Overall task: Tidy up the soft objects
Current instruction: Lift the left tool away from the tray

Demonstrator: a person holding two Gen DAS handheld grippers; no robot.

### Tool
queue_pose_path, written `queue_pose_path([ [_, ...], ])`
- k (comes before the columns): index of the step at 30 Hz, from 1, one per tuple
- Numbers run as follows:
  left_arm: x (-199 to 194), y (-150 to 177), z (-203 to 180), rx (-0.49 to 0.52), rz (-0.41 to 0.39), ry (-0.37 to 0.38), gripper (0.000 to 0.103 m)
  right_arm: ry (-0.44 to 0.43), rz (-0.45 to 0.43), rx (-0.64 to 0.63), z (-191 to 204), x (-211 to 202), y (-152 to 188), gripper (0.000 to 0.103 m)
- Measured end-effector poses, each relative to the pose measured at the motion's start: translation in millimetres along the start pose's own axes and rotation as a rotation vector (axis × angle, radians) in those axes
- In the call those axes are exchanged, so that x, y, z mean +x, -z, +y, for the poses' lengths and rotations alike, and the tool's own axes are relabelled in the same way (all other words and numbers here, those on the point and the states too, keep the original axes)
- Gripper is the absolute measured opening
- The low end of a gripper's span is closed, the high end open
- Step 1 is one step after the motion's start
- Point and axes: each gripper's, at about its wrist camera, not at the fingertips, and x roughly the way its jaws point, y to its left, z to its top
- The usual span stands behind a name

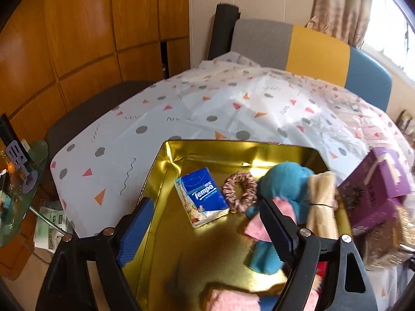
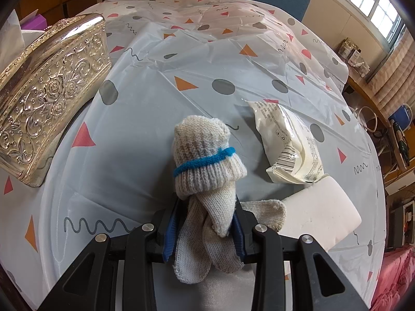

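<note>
- Left gripper: jaws wide apart, nothing between the pads, over the open gold tin. No earlier view is given, so only this stance is stated.
- Tin contents: tissue pack flat near the middle; scrunchie just right of it; blue plush and a tied beige roll against the right wall. Bare floor remains at the tin's left and near side.
- Right gripper: jaws narrow, clamped on the knit glove bundle, which carries a blue band.
- Table: cloth with triangles and dots; open room left of the bundle up to the embossed lid.
- White packet and foam block lie just right of the bundle, touching each other.
- Room: wood cabinets left, chair behind, window right.
- Purple box is blurred; pink cloth is cut off at the frame bottom.
</note>
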Motion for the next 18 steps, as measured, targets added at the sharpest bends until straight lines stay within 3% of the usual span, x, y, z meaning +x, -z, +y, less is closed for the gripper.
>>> queue_pose_path([
  [7, -31, 8, -8, 0.022, -0.066, -0.008, 0.094, 0.007, -0.004, -0.010, 1, -1, 1, 0.035],
  [18, -50, 25, -22, 0.060, -0.072, 0.019, 0.098, 0.008, -0.001, -0.012, 0, 0, 2, 0.035],
])
